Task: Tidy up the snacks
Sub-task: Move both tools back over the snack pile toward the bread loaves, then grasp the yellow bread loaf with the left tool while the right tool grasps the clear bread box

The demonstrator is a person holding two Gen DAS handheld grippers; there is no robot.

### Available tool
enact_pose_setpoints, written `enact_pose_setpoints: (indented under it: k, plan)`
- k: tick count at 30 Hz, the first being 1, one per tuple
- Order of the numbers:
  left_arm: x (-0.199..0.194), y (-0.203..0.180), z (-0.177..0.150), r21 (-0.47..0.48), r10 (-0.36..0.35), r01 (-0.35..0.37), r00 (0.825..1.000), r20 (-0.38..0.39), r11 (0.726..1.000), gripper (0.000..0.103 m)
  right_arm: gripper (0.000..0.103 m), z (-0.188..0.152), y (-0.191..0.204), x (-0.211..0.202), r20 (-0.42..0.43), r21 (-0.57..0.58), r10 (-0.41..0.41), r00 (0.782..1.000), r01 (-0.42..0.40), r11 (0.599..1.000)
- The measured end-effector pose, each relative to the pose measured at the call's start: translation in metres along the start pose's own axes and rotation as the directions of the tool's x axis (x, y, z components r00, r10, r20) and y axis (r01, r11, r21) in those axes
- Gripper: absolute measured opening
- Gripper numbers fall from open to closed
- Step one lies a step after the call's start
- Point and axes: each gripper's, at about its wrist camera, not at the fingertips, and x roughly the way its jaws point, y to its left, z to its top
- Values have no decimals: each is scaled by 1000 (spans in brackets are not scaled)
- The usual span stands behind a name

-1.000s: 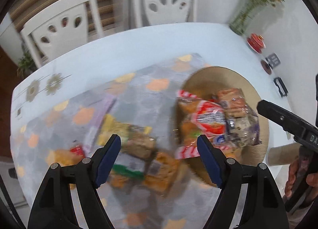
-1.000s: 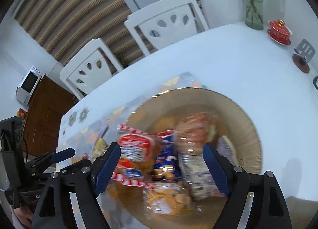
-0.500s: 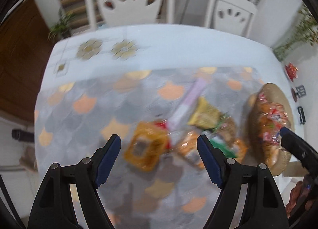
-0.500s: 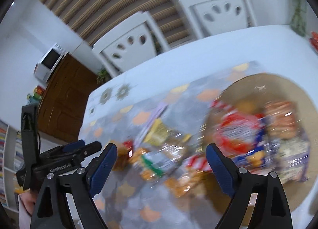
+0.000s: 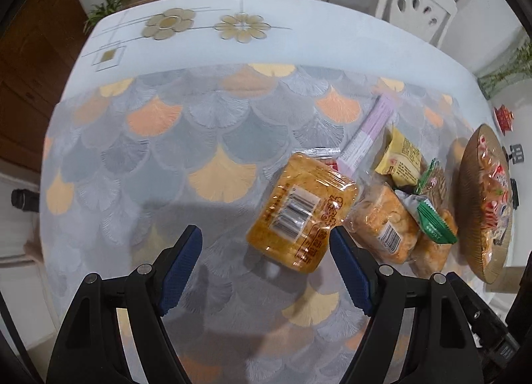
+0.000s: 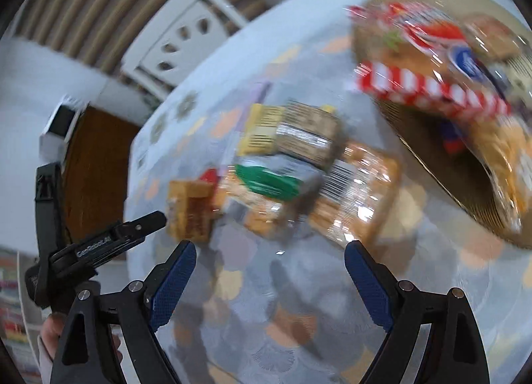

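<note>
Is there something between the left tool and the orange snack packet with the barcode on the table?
Nothing visible. The left tool hangs open just above the orange packet, with only bare tablecloth below it. The other snacks lie to the packet's right.

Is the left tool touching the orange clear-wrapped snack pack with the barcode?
Apart. In the left wrist view the left tool hangs open; tablecloth shows between its pads and the pack.

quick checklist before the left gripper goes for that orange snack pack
1. left gripper open and empty: ok.
2. orange snack pack lies flat on the mat, top uncovered: ok.
3. Pack centred between the fingers: not ok, it sits toward the right finger.
4. Neighbouring bun pack clear of it: not ok, edges touch.
5. woven tray has room left: cannot tell.
6. right gripper out of the way: ok, open and empty.
</note>
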Motion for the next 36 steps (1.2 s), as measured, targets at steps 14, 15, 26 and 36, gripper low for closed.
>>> enact_pose_setpoints:
  k: [14,15,26,36]
  plan:
    - [55,8,6,15,33,-33,999,-10,999,103,103,9,-21,39,203,-70,-231,952,249,966]
    - [55,13,5,-3,20,-20,1000,11,1000,103,103,7,-23,38,238,-82,-216,947,241,967]
    - [53,13,-7,19,26,-27,996,80,999,103,103,5,-28,35,232,-113,-189,954,219,969]
    - [52,16,-14,9,29,-30,996,83,1000,103,103,12,-27,36,147,-101,-178,973,194,976]
